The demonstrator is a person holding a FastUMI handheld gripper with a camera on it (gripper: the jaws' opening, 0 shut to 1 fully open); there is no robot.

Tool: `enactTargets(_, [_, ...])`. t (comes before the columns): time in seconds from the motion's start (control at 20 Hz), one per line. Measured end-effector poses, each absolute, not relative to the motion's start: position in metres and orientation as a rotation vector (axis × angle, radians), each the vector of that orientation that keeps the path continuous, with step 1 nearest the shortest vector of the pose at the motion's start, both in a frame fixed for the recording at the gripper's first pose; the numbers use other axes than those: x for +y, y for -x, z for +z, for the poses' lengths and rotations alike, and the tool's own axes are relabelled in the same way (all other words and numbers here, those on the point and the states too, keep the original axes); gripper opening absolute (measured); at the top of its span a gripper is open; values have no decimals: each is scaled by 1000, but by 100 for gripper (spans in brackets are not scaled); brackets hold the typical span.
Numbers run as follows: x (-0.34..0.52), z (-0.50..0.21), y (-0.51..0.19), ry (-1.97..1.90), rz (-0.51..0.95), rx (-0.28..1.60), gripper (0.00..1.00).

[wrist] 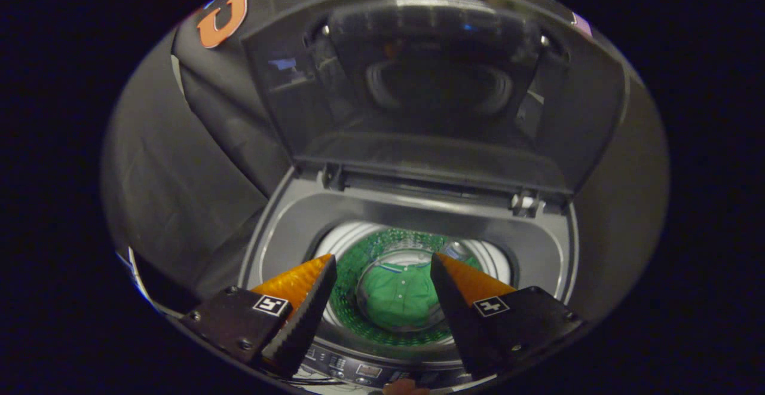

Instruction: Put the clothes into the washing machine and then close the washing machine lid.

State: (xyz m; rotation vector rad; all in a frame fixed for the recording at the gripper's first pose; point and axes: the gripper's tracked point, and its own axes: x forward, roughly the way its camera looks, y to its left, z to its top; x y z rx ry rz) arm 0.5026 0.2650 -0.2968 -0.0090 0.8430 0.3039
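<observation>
A top-loading washing machine stands just ahead of me, and I look down into its round drum. A green shirt with a collar and buttons lies at the bottom of the drum, seen between my fingers and well below them. The dark see-through lid stands raised upright behind the opening, hinged at the machine's back edge. My gripper hovers above the front rim of the drum, open, with nothing between its fingers.
The machine's control panel with buttons runs along its front edge beneath my fingers. Black cloth walls close in on the left, right and behind the lid. The lid's hinges sit at the back corners of the opening.
</observation>
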Motion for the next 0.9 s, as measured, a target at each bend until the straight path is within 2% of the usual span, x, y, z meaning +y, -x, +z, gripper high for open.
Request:
enactTargets(0.55, [223, -83, -548, -61, 243, 512, 97])
enactTargets(0.75, [207, -44, -576, -44, 226, 452, 97])
enactTargets(0.9, [209, -42, -602, -34, 224, 447, 98])
